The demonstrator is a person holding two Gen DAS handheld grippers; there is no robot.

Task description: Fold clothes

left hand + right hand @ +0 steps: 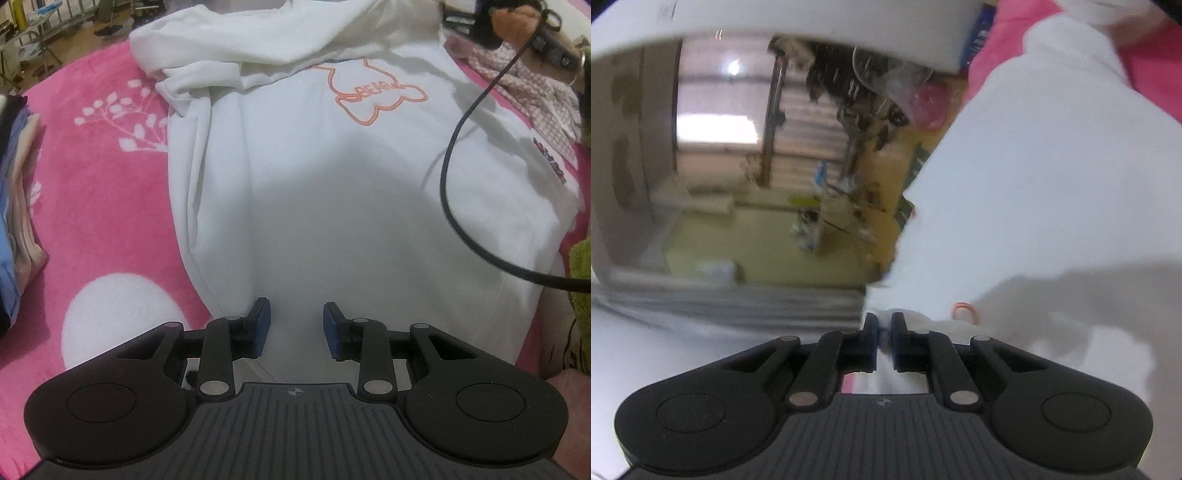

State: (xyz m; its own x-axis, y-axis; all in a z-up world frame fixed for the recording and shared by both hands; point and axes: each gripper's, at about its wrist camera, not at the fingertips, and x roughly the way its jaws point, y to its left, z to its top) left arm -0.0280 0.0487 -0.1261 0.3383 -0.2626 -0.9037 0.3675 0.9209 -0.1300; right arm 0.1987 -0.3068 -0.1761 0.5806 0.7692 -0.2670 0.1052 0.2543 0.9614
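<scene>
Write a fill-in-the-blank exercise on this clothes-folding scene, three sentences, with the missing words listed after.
1. The white shirt lies on a blanket whose main colour is ____.
2. The left gripper hovers over the shirt with its jaws ____.
3. The right gripper is shut on a fold of ____ fabric.

Missing words: pink; open; white

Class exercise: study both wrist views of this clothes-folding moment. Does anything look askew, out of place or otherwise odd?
Yes. The white sweatshirt with an orange bear outline lies flat on the pink floral blanket, but its top part is bunched and rumpled. A black cable trails across the cloth. The right claw pinches white fabric; the left claw is open.
</scene>
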